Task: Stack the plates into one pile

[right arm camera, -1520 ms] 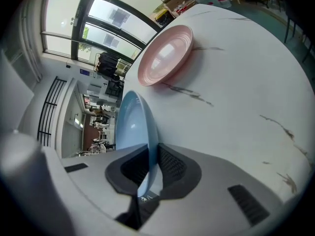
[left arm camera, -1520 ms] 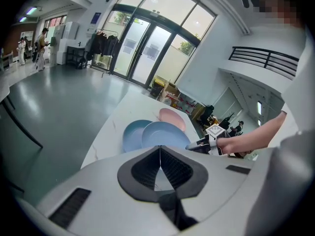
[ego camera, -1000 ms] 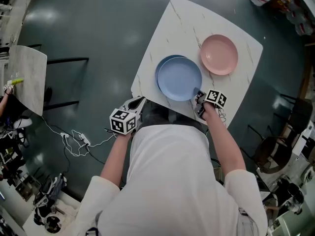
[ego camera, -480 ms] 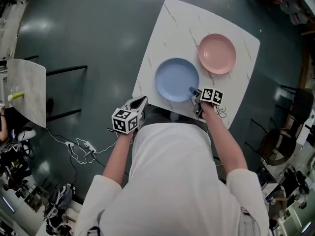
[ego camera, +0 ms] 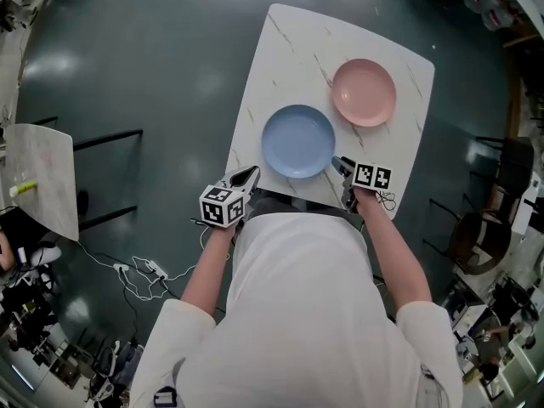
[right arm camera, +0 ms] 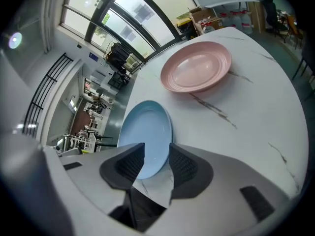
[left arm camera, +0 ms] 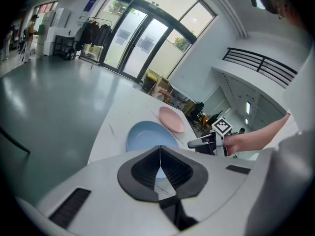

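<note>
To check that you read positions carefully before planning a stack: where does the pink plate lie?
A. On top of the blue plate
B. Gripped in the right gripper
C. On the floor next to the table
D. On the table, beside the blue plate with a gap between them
D: the pink plate sits flat on the white table, and a strip of bare tabletop separates it from the blue plate.

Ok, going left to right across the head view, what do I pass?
side table → left gripper → blue plate → pink plate
</note>
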A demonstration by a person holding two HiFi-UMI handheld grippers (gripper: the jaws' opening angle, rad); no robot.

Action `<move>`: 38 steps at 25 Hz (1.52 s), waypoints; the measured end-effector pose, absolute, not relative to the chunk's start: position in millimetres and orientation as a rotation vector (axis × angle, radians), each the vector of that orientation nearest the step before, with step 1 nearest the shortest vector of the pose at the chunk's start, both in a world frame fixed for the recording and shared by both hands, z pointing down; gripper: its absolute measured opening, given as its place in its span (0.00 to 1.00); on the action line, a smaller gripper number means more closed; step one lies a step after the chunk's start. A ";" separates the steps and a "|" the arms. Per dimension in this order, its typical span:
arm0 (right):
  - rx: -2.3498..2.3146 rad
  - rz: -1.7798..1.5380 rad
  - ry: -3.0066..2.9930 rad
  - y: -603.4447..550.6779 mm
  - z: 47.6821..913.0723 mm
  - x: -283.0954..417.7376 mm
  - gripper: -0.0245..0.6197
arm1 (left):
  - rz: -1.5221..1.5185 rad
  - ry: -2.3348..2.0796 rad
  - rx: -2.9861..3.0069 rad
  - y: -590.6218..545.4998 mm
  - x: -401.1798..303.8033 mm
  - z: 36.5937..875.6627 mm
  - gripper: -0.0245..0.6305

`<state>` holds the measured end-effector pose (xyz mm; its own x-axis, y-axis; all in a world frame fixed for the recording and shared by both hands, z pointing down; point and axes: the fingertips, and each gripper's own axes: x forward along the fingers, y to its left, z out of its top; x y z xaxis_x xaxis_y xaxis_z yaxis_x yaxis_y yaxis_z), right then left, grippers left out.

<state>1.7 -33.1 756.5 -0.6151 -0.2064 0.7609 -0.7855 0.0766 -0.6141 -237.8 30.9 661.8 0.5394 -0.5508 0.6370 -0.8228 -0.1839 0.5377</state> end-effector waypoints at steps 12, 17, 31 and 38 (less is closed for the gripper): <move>1.239 1.415 -1.980 -35.0 717.8 40.1 0.24 | 0.411 -1.006 1.921 9.6 -228.7 677.1 0.06; 1.371 1.339 -2.058 -41.1 687.6 54.7 0.12 | 0.445 -0.966 1.962 -7.0 -229.1 673.5 0.06; 1.529 1.351 -2.117 -17.0 659.1 89.0 0.09 | 0.506 -0.841 2.044 -20.2 -199.8 670.8 0.06; 1.572 1.366 -2.096 -4.0 662.8 117.2 0.09 | 0.508 -0.799 2.068 -26.6 -168.2 666.8 0.06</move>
